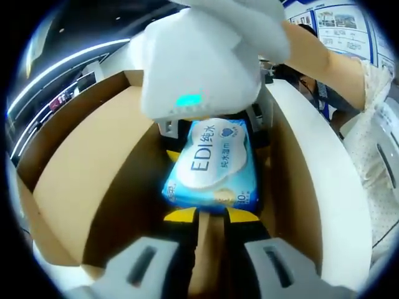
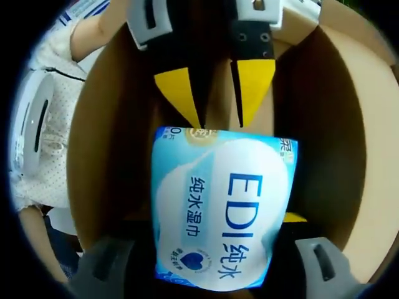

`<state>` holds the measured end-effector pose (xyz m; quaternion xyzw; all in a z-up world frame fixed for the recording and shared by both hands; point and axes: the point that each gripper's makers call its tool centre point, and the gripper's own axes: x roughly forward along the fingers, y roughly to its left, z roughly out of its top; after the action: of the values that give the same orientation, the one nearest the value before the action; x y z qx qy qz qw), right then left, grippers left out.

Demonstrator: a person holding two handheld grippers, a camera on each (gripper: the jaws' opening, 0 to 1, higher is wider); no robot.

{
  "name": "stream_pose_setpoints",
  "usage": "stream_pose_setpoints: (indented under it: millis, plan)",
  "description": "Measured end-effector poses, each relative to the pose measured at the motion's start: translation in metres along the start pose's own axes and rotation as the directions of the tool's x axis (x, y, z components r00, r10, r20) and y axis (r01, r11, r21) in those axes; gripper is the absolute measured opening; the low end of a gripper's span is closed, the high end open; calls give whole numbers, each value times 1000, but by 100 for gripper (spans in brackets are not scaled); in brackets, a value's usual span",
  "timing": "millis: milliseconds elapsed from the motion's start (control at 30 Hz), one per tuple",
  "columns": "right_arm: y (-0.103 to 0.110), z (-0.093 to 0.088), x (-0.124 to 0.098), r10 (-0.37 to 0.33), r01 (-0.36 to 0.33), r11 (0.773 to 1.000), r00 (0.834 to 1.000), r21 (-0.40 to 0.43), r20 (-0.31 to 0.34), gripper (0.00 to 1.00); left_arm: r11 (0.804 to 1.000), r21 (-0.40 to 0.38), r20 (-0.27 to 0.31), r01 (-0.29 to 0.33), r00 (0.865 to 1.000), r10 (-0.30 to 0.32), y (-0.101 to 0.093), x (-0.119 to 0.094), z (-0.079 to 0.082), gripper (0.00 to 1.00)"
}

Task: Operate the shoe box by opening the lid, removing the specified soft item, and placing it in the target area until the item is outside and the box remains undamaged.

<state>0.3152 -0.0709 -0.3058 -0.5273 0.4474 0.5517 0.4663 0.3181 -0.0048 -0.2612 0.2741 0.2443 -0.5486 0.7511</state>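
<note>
Left gripper view, blue "EDI" wipes pack [image 1: 212, 165] inside open shoe box [image 1: 75, 187], both grippers clamping it

dark ceiling [image 1: 81, 25] is seen at upper left of the left gripper view, crossed by long white light strips [image 1: 68, 62]. dim equipment with small red lights [image 1: 59, 99] is seen below the strips, too blurred to identify. a white surface [image 1: 336, 187] is seen curving along the right side. printed posters [image 1: 340, 25] are mounted on a wall at upper right. in the right gripper view, posters [image 2: 84, 7] are glimpsed at the top left edge.
</note>
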Motion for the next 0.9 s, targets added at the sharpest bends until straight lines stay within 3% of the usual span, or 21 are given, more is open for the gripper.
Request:
stream_pose_setpoints:
  millis: [467, 900]
  plan:
    - [-2, 1, 0, 12, -12, 1000, 998, 2, -61, 78, 1000, -3, -6, -1, 1000, 1, 1, -1, -5, 16]
    - [1, 1, -2, 7, -7, 1000, 1000, -4, -23, 74, 1000, 0, -9, -2, 1000, 2, 0, 0, -5, 16]
